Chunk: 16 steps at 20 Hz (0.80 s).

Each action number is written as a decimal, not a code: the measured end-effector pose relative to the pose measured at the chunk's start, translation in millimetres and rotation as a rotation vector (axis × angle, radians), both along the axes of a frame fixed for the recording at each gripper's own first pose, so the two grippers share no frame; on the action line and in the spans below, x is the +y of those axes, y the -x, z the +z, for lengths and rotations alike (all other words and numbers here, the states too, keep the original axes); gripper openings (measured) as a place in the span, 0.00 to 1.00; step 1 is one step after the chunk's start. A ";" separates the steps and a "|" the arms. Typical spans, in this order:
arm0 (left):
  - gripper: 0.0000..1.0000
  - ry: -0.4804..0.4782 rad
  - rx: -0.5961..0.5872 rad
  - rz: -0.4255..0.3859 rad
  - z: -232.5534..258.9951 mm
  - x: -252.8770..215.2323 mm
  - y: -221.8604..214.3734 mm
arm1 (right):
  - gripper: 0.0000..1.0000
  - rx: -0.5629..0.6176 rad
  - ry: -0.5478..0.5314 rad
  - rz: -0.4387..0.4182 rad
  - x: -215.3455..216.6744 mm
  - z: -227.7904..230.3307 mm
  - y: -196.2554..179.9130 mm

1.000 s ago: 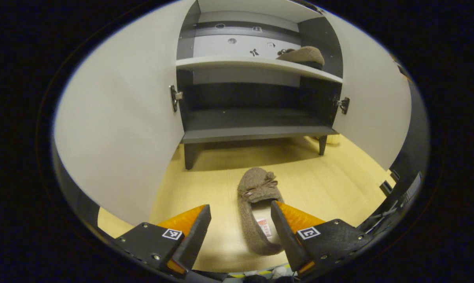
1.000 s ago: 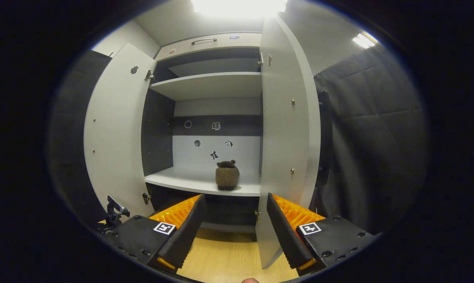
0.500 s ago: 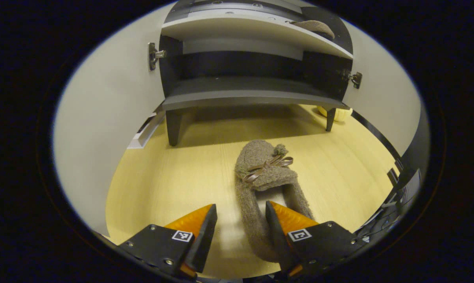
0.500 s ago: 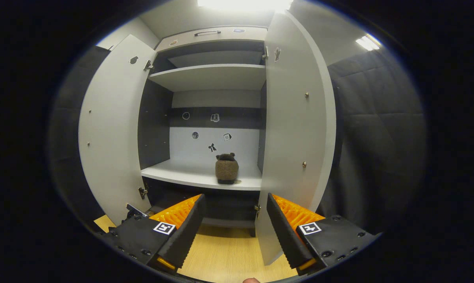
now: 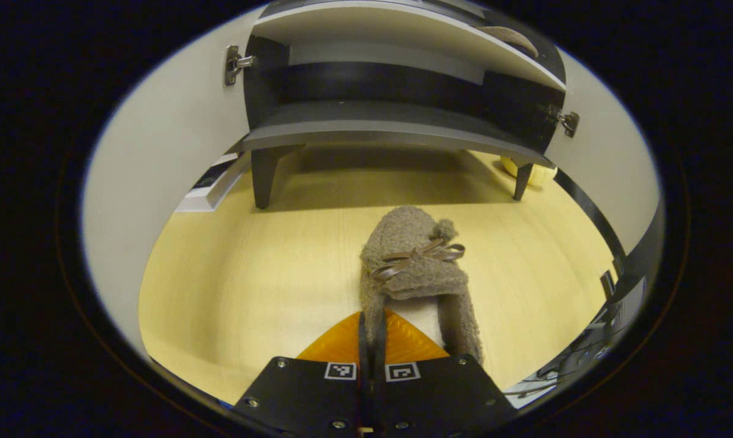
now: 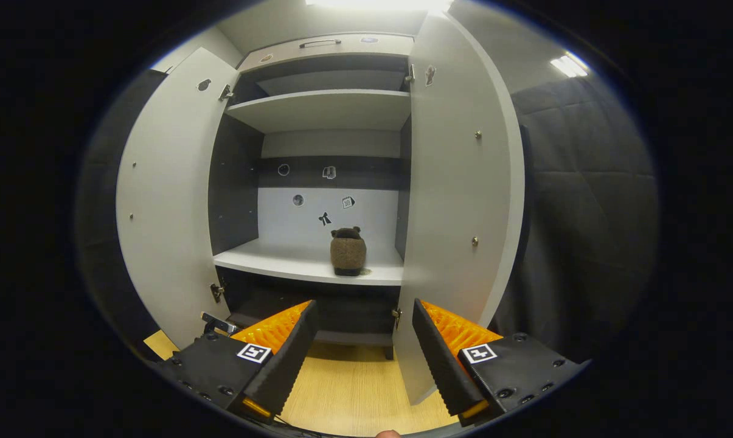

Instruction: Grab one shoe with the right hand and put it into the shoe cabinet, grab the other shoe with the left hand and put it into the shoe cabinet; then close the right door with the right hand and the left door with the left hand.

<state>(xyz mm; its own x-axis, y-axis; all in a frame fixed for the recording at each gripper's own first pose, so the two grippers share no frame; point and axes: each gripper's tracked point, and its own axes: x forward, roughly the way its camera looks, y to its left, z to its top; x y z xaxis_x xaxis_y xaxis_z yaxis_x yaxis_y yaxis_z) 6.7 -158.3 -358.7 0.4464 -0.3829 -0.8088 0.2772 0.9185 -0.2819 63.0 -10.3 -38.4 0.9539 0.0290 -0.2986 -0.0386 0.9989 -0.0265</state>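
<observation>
Left gripper view first: we count one shoe on the floor (image 5: 250, 286), a fuzzy brown slipper (image 5: 412, 267) with a ribbon bow, lying in front of the shoe cabinet (image 5: 378, 128) with its toe toward the cabinet. Our left gripper (image 5: 371, 331) has its two fingers clenched together on the slipper's left side wall near the heel, both pressing on the fabric. Behind the slipper, the cabinet stands on two visible legs, with its left door (image 5: 153, 182) and right door (image 5: 603, 170) swung open to either side. A second slipper (image 5: 512, 38) peeks over the edge of the white shelf, at the cabinet's right side.

Right gripper view next: we see the same cabinet from farther back, with both doors open and two white shelves inside. One slipper (image 6: 348, 251) sits upright on the lower white shelf (image 6: 281, 261), toward its right, toe facing out. We count five small stickers on the cabinet's back panel above it. Our right gripper (image 6: 365, 359) hangs in front of the cabinet's base, its fingers spread apart and grasping nothing.
</observation>
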 end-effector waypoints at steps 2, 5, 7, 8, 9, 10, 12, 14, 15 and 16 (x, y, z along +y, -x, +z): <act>0.02 0.002 -0.010 0.003 3.6 0.3 -0.9 | 0.98 -0.004 -0.006 0.001 -0.3 2.2 1.2; 0.02 0.015 -0.029 0.017 13.7 2.6 -9.8 | 0.98 -0.015 0.000 0.007 -1.6 6.3 2.6; 0.02 0.022 -0.037 0.023 23.4 2.2 -15.7 | 0.98 -0.020 -0.003 0.017 0.2 8.0 4.6; 0.01 0.025 -0.051 0.026 31.2 3.2 -16.6 | 0.98 -0.023 -0.001 0.020 0.0 8.6 5.6; 0.01 0.030 -0.067 0.025 39.5 2.7 -19.1 | 0.98 -0.026 0.000 0.025 0.1 9.6 6.8; 0.01 0.037 -0.083 0.029 48.0 1.8 -21.5 | 0.98 -0.029 0.001 0.028 0.0 10.2 8.4; 0.02 0.050 -0.117 0.041 67.4 1.7 -28.3 | 0.97 -0.035 -0.003 0.033 -1.5 12.6 10.9; 0.01 0.067 -0.157 0.060 89.8 1.9 -35.6 | 0.98 -0.042 -0.005 0.033 -5.1 14.5 13.1; 0.01 0.078 -0.178 0.067 101.6 1.9 -40.8 | 0.98 -0.045 -0.007 0.032 -7.3 15.6 14.3; 0.01 0.088 -0.201 0.073 114.2 0.8 -44.5 | 0.98 -0.046 -0.010 0.032 -9.7 16.1 14.6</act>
